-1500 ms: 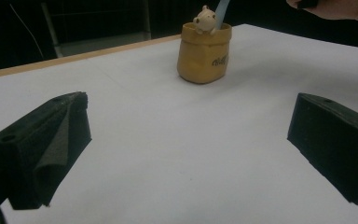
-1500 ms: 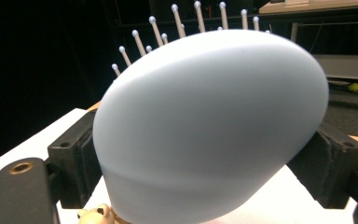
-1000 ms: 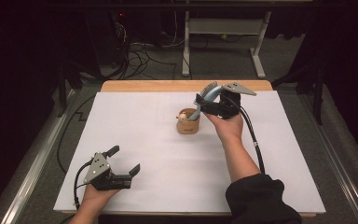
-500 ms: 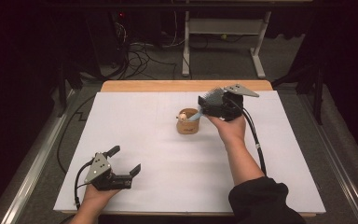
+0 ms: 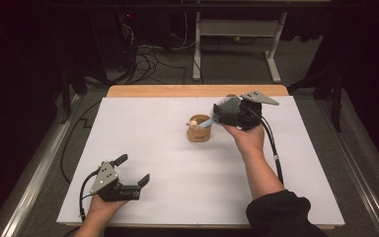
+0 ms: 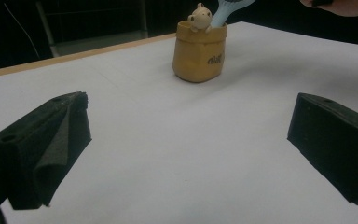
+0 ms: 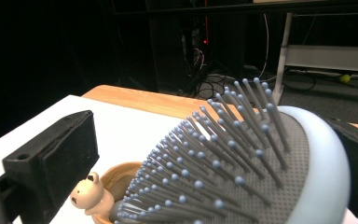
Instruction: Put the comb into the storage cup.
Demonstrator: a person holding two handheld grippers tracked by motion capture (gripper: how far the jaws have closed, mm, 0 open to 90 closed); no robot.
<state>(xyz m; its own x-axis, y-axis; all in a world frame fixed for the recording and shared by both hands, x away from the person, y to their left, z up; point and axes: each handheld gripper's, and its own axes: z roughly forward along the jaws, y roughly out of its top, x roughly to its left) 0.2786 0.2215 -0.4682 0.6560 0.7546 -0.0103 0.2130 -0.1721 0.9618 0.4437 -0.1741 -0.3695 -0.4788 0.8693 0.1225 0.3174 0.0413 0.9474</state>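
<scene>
A small tan cup stands mid-table with a little bear figure at its rim. A light-blue hairbrush has its handle in the cup and leans right, head up. My right gripper is around the brush head; in the right gripper view the hairbrush rests its back against the right jaw, and a gap separates the bristles from the left jaw, so the gripper stands open. My left gripper lies open at the near left, facing the cup.
White paper covers the table, with a wooden edge at the far side. Cables and a metal stand are on the floor beyond. A person's right forearm crosses the near right.
My right gripper has come down and nearer with the brush head, which tilted from nearly upright to a low lean. The left gripper has not moved.
</scene>
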